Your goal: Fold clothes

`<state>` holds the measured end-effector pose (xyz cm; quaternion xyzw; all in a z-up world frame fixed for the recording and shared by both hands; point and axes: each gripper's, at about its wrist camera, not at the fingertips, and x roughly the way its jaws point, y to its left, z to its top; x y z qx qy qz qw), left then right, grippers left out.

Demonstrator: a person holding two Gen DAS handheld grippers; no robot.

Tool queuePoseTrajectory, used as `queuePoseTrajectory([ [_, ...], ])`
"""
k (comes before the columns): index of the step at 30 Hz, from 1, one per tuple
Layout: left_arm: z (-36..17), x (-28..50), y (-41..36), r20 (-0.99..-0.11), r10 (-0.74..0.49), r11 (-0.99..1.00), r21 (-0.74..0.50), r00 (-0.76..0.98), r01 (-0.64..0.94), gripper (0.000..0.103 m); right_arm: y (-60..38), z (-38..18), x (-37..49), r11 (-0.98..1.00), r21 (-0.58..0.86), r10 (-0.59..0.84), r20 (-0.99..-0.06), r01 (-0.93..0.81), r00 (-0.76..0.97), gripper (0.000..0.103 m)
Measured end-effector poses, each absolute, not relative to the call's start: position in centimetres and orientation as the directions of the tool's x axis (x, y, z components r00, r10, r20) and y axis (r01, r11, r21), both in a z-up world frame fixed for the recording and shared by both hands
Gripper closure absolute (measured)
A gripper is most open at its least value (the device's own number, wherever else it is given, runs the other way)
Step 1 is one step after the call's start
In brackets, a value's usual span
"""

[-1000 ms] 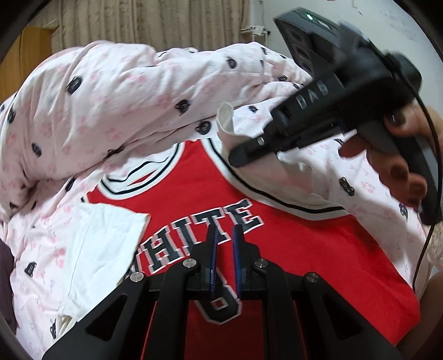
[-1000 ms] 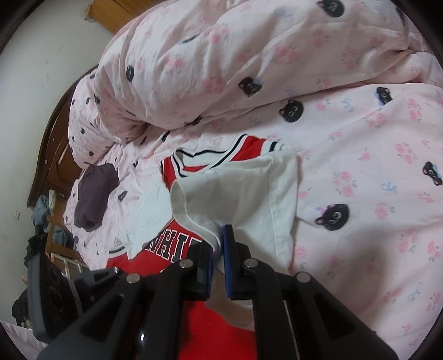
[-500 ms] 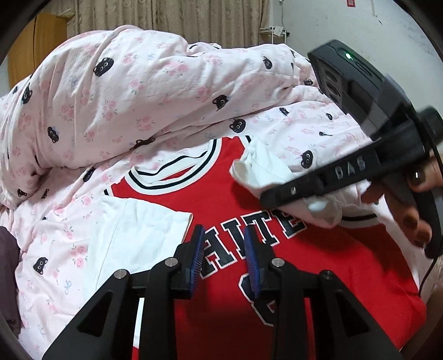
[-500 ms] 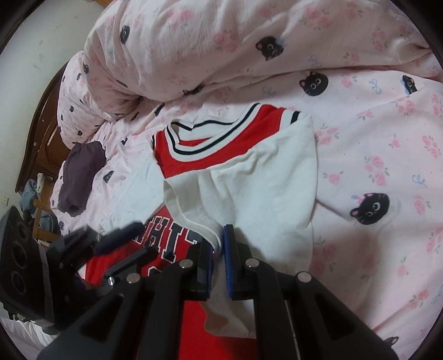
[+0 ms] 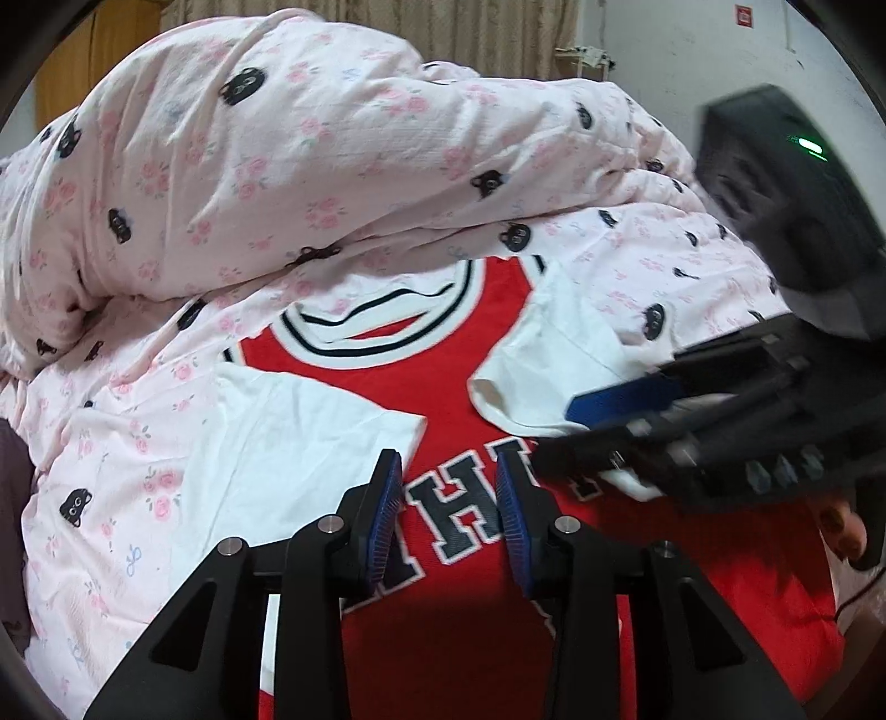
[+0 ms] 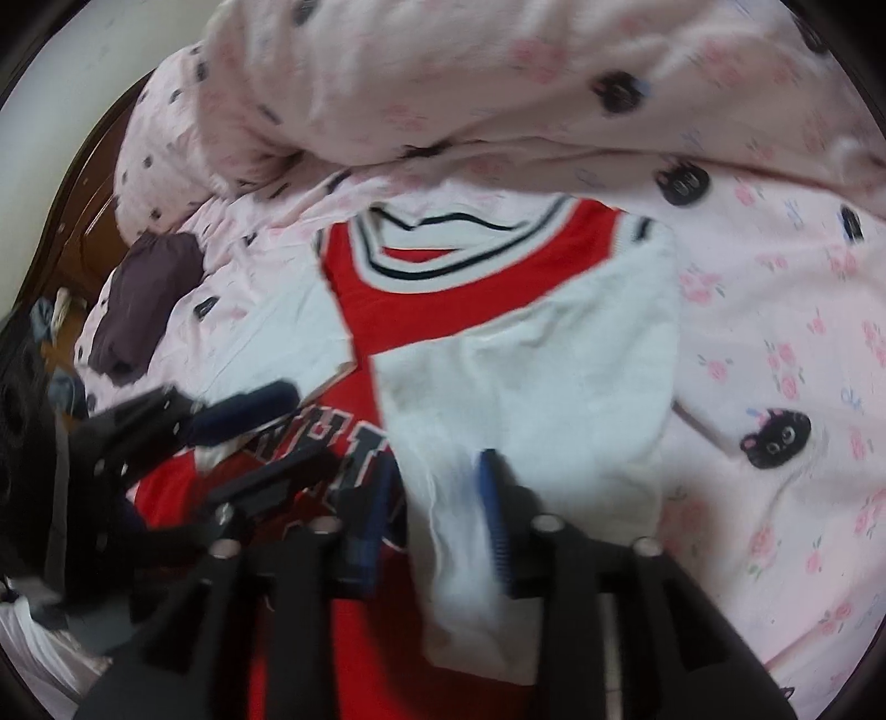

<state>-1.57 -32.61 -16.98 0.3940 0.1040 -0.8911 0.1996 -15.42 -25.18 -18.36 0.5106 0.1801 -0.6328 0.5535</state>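
Only right wrist view shows purple garment point(image 6: 141, 302) — beside jersey point(image 6: 443, 288).

jersey point(image 5: 443, 387) lettering partly hidden, right tongs point(image 5: 598, 426) blurred

Place: I am working in a home bedroom.
Bed: I am leaning over a pink quilt point(image 5: 332, 166) printed with roses and black cats.
Frame: a dark wooden headboard point(image 6: 72, 183) is curving behind it.
Window: beige curtains point(image 5: 443, 33) are hanging at the back.
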Motion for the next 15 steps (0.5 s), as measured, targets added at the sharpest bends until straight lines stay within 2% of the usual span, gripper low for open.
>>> queuePoseTrajectory([
  [7,-16.3,-1.4,-33.6,-0.723,-0.282,-0.884,-0.059,-0.63,0.463,0.069,-25.0,-17.4,-13.5,-0.213,0.35,-0.515,-0.834,0.912,0.2,0.062],
  [9,-16.1,-1.6,-33.7,-0.714,-0.272,-0.883,-0.081,-0.645,0.463,0.061,-24.2,-16.9,-13.4,-0.191,0.348,-0.512,-0.833,0.918,0.209,0.057],
  [11,-15.8,-1.8,-33.7,-0.702,-0.261,-0.881,-0.107,-0.662,0.46,0.052,-23.3,-16.3,-13.3,-0.171,0.329,-0.51,-0.836,0.929,0.202,0.046],
  [13,-15.6,-2.3,-33.5,-0.69,-0.267,-0.882,-0.108,-0.673,0.46,0.05,-22.0,-15.6,-13.1,-0.144,0.296,-0.518,-0.835,0.944,0.183,0.037],
  [15,-15.7,-2.9,-33.5,-0.691,-0.27,-0.882,-0.102,-0.671,0.461,0.05,-20.6,-15.2,-13.0,-0.12,0.282,-0.519,-0.835,0.952,0.182,0.035],
])
